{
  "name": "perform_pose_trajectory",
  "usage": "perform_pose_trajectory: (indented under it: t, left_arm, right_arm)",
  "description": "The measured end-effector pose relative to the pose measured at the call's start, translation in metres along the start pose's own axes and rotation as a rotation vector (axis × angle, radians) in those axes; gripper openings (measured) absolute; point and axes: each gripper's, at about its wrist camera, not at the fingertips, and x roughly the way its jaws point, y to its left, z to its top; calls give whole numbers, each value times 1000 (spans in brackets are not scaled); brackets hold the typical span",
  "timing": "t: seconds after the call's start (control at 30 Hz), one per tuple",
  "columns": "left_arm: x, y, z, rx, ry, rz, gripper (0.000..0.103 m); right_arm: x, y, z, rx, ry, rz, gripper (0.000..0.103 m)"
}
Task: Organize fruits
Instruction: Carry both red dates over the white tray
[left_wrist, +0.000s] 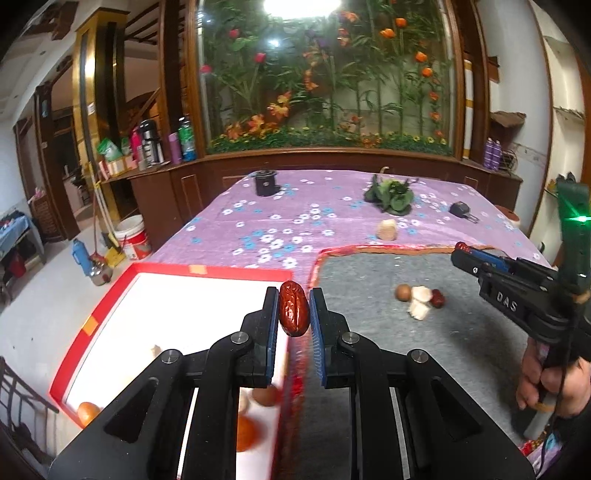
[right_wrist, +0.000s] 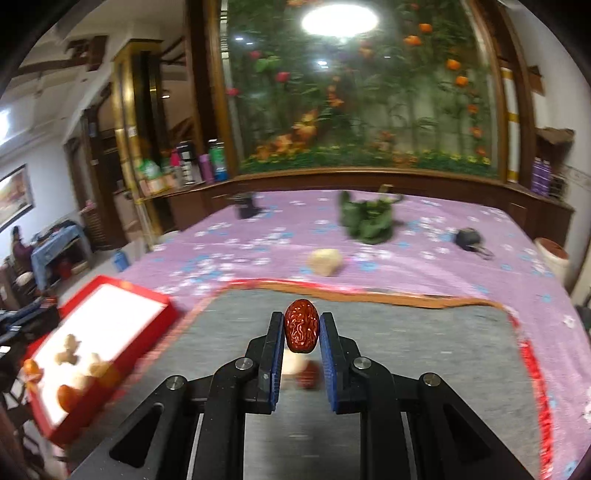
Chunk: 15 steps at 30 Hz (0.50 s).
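Note:
My left gripper (left_wrist: 293, 308) is shut on a dark red date (left_wrist: 294, 309), held over the right edge of the red box with a white inside (left_wrist: 207, 275). The box holds several fruits, among them an orange one (left_wrist: 88, 412). My right gripper (right_wrist: 301, 326) is shut on another red date (right_wrist: 301, 325), above the grey mat (right_wrist: 424, 354). The right gripper also shows at the right of the left wrist view (left_wrist: 461, 248). On the mat lie a brown nut (left_wrist: 402, 292), white pieces (left_wrist: 420, 301) and a red date (left_wrist: 438, 298).
The purple flowered cloth (left_wrist: 288, 218) covers the table. On it sit a pale chunk (left_wrist: 386, 230), a green leafy bunch (left_wrist: 391, 194), a black cylinder (left_wrist: 266, 183) and a dark key fob (left_wrist: 461, 210). A wooden cabinet with a flower display stands behind.

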Motion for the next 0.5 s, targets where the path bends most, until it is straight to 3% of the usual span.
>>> perform_pose_trajectory:
  t: [0.3, 0.5]
  left_arm:
    - [11, 47, -13, -72, 25, 87, 16]
    - [17, 77, -21, -117, 39, 147, 16]
  right_arm:
    - [22, 98, 2, -53, 52, 212, 18]
    - [37, 151, -5, -99, 89, 297, 18]
